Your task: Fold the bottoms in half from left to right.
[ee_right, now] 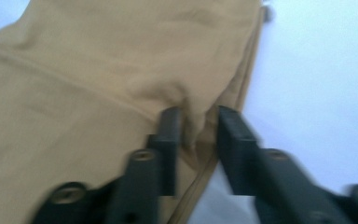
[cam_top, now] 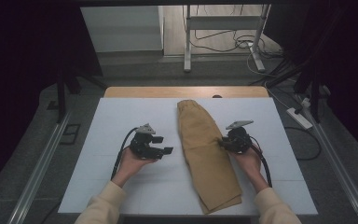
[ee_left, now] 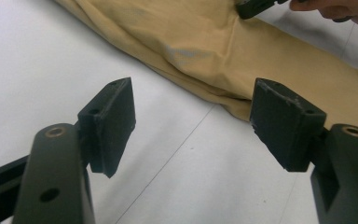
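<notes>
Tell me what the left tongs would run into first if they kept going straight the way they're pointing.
Probably the near edge of the folded tan garment. The left tongs stand open over bare white table, aimed at that edge; depth is hard to judge, so they might touch the table first.

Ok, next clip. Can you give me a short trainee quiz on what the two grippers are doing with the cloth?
1. True or false: the left gripper is holding the tan garment.
2. In the high view, where on the garment is the right gripper? A: the near end. B: the right edge, about midway along. C: the far end.
3. What lies between the right gripper's fingers?

Key:
1. False. Its fingers stand open over the white table, beside the garment.
2. B.
3. A raised fold of the garment.
</notes>
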`<act>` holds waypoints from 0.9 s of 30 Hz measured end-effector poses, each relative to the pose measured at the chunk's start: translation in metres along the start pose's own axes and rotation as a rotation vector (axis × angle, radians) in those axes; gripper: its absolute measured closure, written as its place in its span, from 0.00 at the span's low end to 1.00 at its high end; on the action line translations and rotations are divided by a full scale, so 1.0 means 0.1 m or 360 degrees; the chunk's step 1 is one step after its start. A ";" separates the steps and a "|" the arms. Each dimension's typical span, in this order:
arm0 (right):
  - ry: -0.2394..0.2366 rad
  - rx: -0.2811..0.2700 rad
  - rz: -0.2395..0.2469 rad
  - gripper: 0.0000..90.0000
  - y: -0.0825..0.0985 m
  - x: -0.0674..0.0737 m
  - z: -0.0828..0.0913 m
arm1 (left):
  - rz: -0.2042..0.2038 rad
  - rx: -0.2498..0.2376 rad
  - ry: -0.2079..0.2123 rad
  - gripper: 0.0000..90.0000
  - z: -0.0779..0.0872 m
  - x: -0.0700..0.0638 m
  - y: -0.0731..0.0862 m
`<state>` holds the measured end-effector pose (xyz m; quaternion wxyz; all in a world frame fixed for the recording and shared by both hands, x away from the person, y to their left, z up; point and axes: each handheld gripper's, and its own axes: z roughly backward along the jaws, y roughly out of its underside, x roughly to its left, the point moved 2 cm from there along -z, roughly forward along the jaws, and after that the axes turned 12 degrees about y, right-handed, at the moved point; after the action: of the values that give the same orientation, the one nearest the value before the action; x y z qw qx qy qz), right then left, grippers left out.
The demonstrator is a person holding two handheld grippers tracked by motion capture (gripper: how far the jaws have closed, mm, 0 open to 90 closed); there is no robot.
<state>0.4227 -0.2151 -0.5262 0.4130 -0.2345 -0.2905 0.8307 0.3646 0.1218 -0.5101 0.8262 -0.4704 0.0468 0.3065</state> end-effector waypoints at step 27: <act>-0.0193 -0.0130 0.0139 0.46 -0.02 0.34 0.32 | 0.0022 0.0009 -0.0023 0.33 0.07 0.06 0.03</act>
<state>0.3850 -0.1958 -0.5074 0.3482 -0.2128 -0.3380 0.8480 0.3663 0.1308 -0.5108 0.8257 -0.4654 0.0449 0.3156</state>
